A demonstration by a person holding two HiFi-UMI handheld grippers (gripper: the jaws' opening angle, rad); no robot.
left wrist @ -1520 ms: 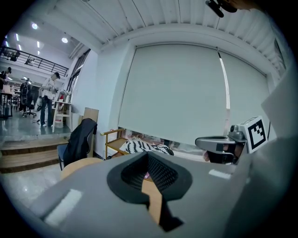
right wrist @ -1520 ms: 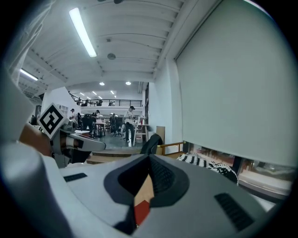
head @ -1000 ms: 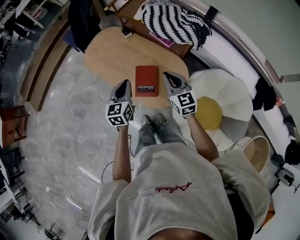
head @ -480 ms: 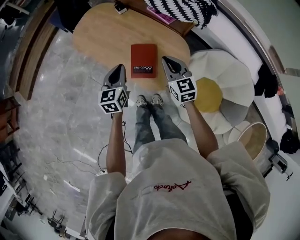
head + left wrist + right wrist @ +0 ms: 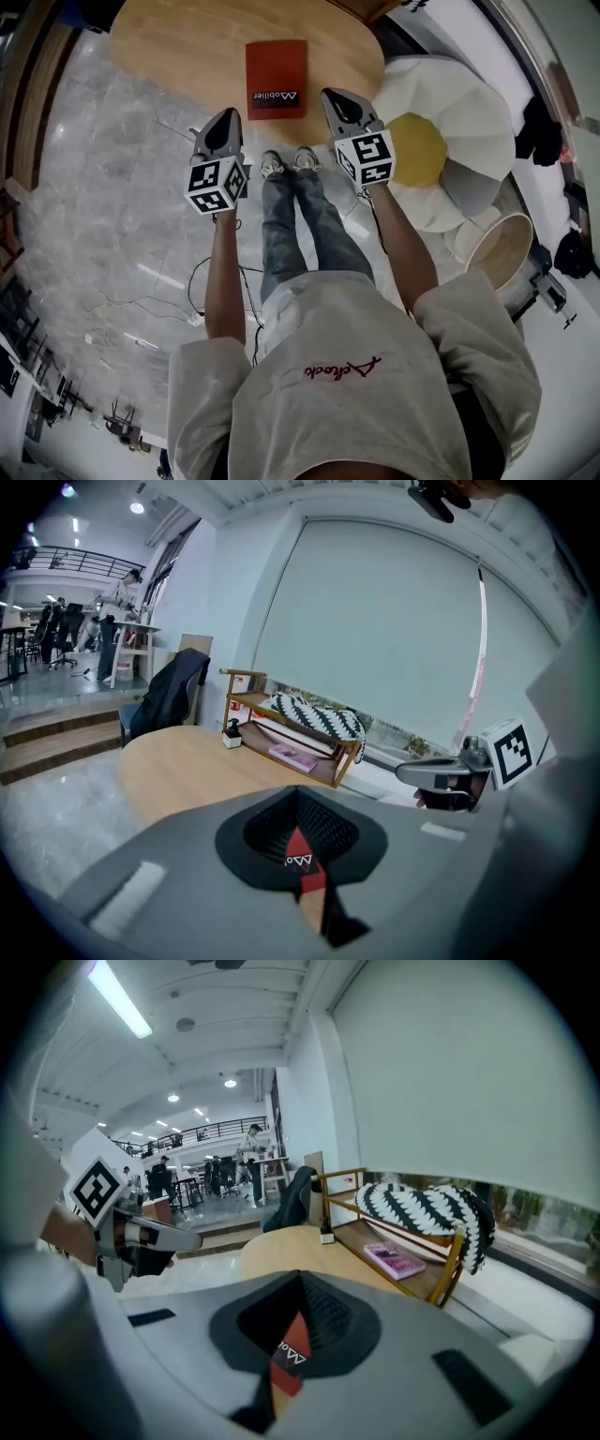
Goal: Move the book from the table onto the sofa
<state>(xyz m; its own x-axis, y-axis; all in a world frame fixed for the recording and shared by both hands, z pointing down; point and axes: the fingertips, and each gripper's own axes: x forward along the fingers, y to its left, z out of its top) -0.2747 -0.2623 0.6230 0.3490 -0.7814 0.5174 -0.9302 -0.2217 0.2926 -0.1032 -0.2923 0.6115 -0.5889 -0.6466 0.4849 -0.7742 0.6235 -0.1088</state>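
Left gripper (image 5: pixel 226 120) and right gripper (image 5: pixel 334 97), both pinched shut and empty, have dropped toward the red book (image 5: pixel 277 66), so the pickup's probably just starting.

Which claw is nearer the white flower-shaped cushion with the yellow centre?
Right. The right claw hangs by the white flower-shaped cushion; the left claw is beyond the person's legs.

We see the book (image 5: pixel 277 66), red with white lettering at its near end, lying flat and closed on the oval wooden desk (image 5: pixel 178 42), close to its near edge.
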